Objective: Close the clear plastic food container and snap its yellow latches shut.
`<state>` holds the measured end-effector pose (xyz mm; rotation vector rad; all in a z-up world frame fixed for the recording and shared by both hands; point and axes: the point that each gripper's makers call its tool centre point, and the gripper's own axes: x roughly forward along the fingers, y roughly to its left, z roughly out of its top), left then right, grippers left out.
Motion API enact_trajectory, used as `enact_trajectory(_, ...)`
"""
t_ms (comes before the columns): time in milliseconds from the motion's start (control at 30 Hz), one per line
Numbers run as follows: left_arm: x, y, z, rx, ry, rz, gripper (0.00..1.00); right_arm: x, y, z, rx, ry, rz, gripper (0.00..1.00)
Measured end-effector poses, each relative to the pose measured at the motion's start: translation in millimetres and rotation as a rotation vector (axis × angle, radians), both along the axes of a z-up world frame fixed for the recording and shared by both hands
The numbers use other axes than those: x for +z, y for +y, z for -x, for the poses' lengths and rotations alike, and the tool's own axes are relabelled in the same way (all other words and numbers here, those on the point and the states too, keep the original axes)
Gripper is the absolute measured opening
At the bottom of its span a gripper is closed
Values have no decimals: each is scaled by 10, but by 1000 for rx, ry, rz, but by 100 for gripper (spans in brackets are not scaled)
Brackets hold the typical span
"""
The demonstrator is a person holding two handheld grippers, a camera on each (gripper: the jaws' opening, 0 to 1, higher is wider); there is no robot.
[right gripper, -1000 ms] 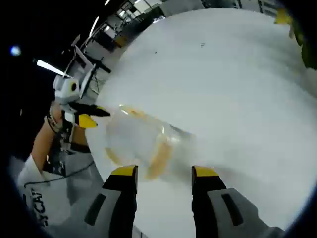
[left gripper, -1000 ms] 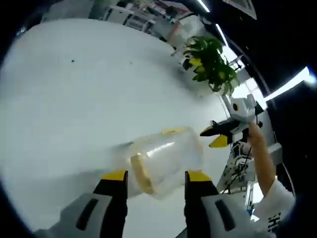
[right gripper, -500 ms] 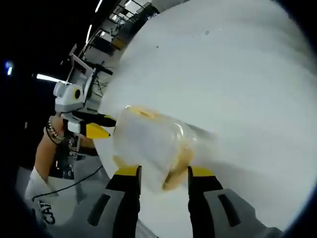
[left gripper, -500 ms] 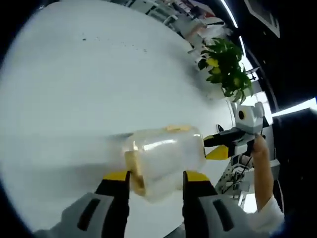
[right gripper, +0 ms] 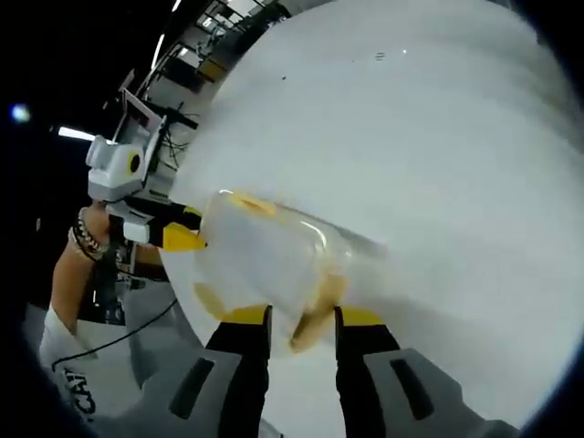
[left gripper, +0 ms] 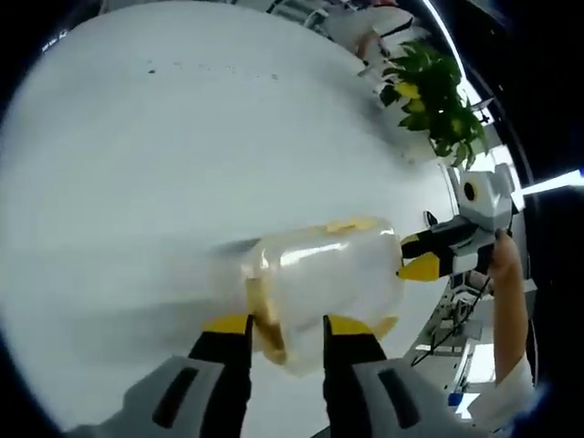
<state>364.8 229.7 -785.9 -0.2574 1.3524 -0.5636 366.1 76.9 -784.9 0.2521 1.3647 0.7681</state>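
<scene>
Clear container (left gripper: 324, 274) with yellow latches (left gripper: 263, 310), lidded

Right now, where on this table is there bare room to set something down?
The wide white table lies bare beyond the clear container, up to the potted plant at its far edge. It is crowded at the near edge, where the left gripper and right gripper close on the container.

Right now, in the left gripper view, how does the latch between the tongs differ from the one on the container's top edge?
The near latch lies between the left tongs' jaws; the top latch is apart from them. The near latch shows as a long strip, the top latch as a thin sliver. Both are yellow, on the clear container.
</scene>
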Motion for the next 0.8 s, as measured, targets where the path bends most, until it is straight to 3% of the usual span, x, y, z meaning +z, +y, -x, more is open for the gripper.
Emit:
enact_trajectory(100,-8,3,-7,-17,8,7,23,-4,4,-5,15,-1,3,24)
enact_trajectory(233,-12,7,-1,15,26,41,22,-14,-1,8,20,2,-16,23)
enact_trajectory(367,-8,-17,-6,8,39,29,21,-6,11,32,26,-4,-22,23)
enact_trajectory(433,-60,-84,1,66,71,73,20,-5,61,87,64,9,-47,22)
enact_trajectory(467,-76,-56,3,34,56,57,20,-49,59,28,19,-2,-24,23)
enact_trajectory(500,-85,-84,7,16,46,54,20,-46,62,53,41,8,-21,23)
enact_trajectory(800,-95,-131,14,28,51,60,20,-59,117,41,45,13,-21,23)
